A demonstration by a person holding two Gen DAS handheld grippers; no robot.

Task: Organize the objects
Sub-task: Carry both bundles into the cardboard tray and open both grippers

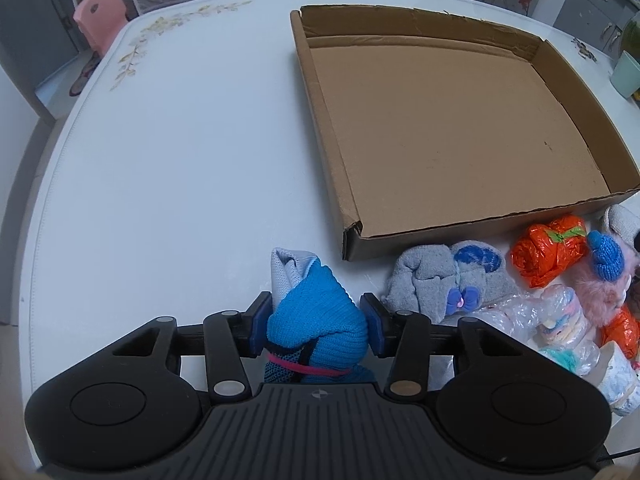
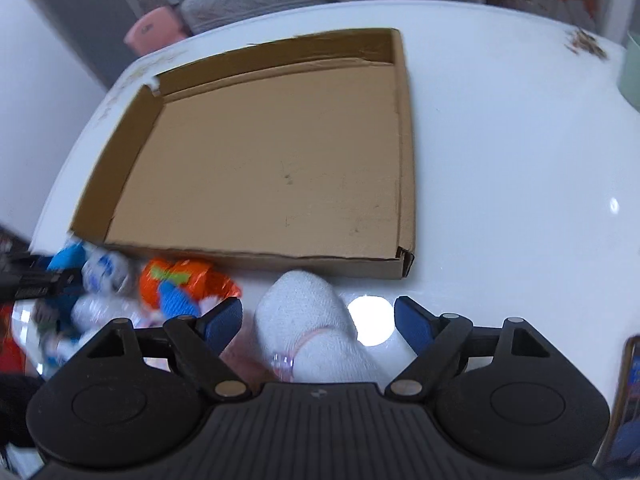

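A shallow cardboard box lies open on the white table; nothing is inside it. My left gripper is shut on a blue and grey knitted sock bundle, left of the box's near corner. In the right wrist view the box lies ahead. My right gripper is open around a white rolled sock, which lies between the pads without touching both. A pile of socks and bags lies beside the box's near side: a grey sock, an orange bag, a blue knit piece.
A clear plastic bag with pastel items lies in the pile. A green cup stands at the table's far right. A pink chair and a sofa stand beyond the table. A phone edge shows at the right.
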